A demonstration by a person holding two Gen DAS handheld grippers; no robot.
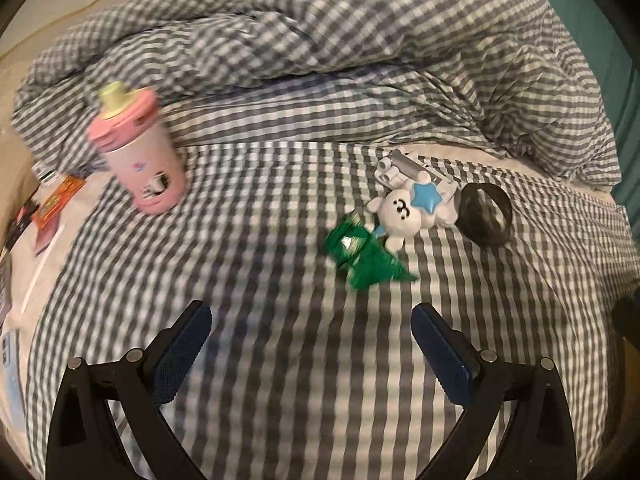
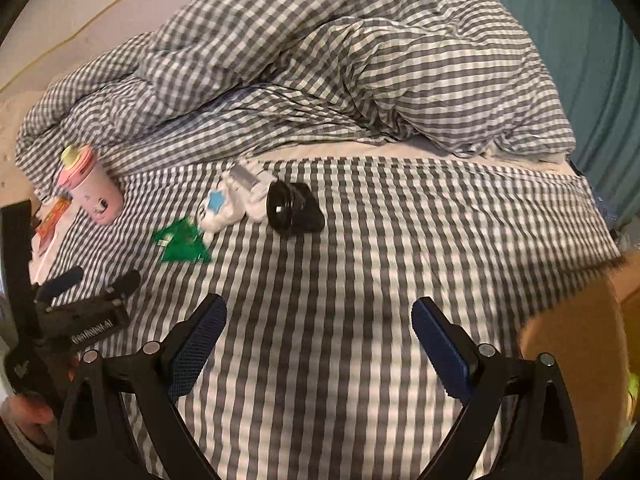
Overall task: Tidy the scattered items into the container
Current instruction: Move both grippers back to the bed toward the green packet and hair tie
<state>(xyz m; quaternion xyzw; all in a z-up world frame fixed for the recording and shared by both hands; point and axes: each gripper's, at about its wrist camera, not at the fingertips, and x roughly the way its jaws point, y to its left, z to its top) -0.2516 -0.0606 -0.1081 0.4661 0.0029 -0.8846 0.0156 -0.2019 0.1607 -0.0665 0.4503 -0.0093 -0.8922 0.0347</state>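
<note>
Both the left gripper [image 1: 311,322] and right gripper [image 2: 319,316] hang wide open and empty above a gingham bed [image 2: 360,280]; a green toy [image 1: 366,254], white bunny figure [image 1: 400,212] and black ring [image 1: 485,214] cluster together. A pink cup [image 1: 140,148] stands apart.

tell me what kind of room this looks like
Most likely a bedroom: the items lie on a bed with a grey-and-white checked sheet, a rumpled matching duvet is heaped behind them, and a teal curtain hangs at the right. Small toys and a pink cup are scattered on the sheet.
</note>
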